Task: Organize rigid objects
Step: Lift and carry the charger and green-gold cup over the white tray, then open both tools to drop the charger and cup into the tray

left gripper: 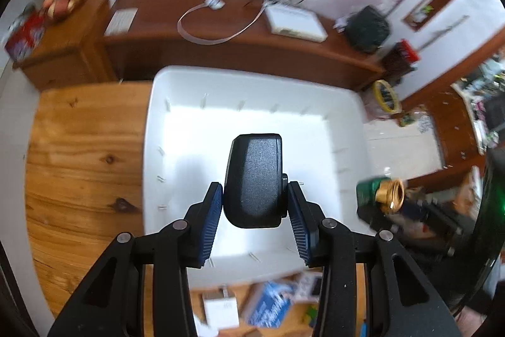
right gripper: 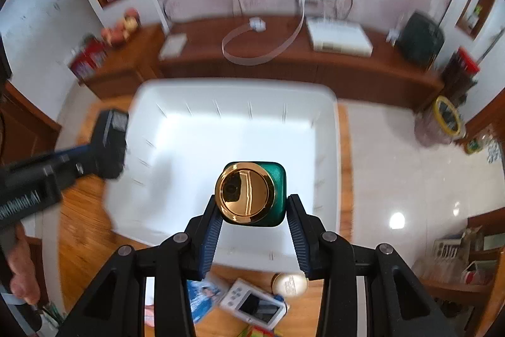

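Both claws are loaded and hang over the empty white bin (left gripper: 252, 84) on the wooden counter (left gripper: 82, 147): the left claw (left gripper: 255, 204) is clamped on a black plastic block (left gripper: 254, 179), and the right claw (right gripper: 252, 210) grips a green bottle with a gold cap (right gripper: 249, 193). This looks like the drop-off step. Next, each piece should go low into the bin, well apart, before the claws let go.

Each hand-held gripper (left gripper: 255, 204) (right gripper: 252, 212) has black angular linkage arms with round silver pivot pins (left gripper: 180, 224) and ribbed blue finger pads (right gripper: 210, 234).
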A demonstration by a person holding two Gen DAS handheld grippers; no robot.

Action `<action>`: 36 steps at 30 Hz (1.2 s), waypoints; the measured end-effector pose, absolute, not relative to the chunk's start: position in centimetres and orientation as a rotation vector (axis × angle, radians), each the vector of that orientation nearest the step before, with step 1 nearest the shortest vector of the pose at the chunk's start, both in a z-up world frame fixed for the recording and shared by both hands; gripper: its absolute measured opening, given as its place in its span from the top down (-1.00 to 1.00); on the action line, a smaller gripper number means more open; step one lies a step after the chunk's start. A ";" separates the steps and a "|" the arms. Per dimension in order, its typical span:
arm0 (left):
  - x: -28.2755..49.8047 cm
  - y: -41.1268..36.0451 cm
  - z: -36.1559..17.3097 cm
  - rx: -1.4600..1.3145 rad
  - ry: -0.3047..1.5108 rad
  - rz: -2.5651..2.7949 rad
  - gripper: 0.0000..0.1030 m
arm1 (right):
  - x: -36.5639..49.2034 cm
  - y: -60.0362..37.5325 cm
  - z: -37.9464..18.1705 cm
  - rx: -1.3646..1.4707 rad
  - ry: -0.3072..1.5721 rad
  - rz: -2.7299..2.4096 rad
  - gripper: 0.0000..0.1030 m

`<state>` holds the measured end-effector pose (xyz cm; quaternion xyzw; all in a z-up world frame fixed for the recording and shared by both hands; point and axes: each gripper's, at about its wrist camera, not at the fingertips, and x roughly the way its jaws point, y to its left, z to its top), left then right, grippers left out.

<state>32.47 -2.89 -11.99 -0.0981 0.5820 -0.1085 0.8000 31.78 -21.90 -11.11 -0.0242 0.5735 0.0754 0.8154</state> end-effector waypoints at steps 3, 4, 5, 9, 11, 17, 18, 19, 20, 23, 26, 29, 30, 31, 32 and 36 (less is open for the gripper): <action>33.4 -3.9 -16.0 -0.170 1.306 -0.176 0.13 | 32.9 -22.2 -16.5 -0.029 1.320 0.160 0.19; 33.6 -4.2 -17.0 -0.160 1.322 -0.165 0.13 | 33.1 -22.3 -17.6 -0.018 1.345 0.161 0.19; 33.7 -4.4 -17.7 -0.153 1.335 -0.157 0.13 | 33.3 -22.4 -19.3 -0.003 1.376 0.166 0.19; 33.9 -5.4 -20.5 -0.098 1.397 -0.110 0.12 | 33.4 -22.0 -22.6 0.000 1.443 0.183 0.19; 33.9 -5.7 -21.6 -0.075 1.430 -0.086 0.12 | 33.5 -21.8 -23.5 -0.004 1.460 0.192 0.19; 33.0 -5.5 -23.3 -0.080 1.494 -0.047 0.06 | 33.5 -21.8 -24.0 0.010 1.461 0.219 -0.14; 32.8 -5.3 -23.1 -0.090 1.498 -0.037 -0.04 | 33.4 -22.0 -23.8 0.014 1.451 0.220 -0.22; 32.6 -5.2 -23.0 -0.099 1.492 -0.031 -0.06 | 33.3 -22.0 -23.7 0.014 1.443 0.224 -0.24; 32.3 -5.1 -22.3 -0.105 1.463 -0.023 -0.08 | 33.1 -22.1 -23.5 0.012 1.438 0.228 -0.24; 31.6 -5.1 -20.7 -0.075 1.414 0.011 -0.16 | 32.3 -22.3 -22.7 -0.004 1.411 0.239 -0.24; 30.6 -5.4 -19.0 -0.076 1.396 -0.012 -0.16 | 31.1 -22.5 -21.4 -0.021 1.372 0.252 -0.24; 29.5 -5.4 -17.4 -0.087 1.370 -0.029 -0.16 | 29.5 -22.5 -20.1 -0.014 1.341 0.275 -0.24; 29.0 -5.4 -16.8 -0.090 1.361 -0.029 -0.16 | 27.3 -22.5 -19.4 -0.013 1.321 0.281 -0.24; 28.7 -5.4 -16.4 -0.093 1.358 -0.030 -0.16 | 27.1 -22.5 -18.5 -0.014 1.311 0.284 -0.24; 28.2 -5.3 -15.9 -0.099 1.355 -0.033 -0.16 | 26.4 -22.5 -17.8 -0.011 1.297 0.291 -0.24; 27.5 -4.5 -14.1 -0.100 1.326 -0.049 -0.16 | 26.0 -22.8 -14.7 0.003 1.258 0.308 -0.24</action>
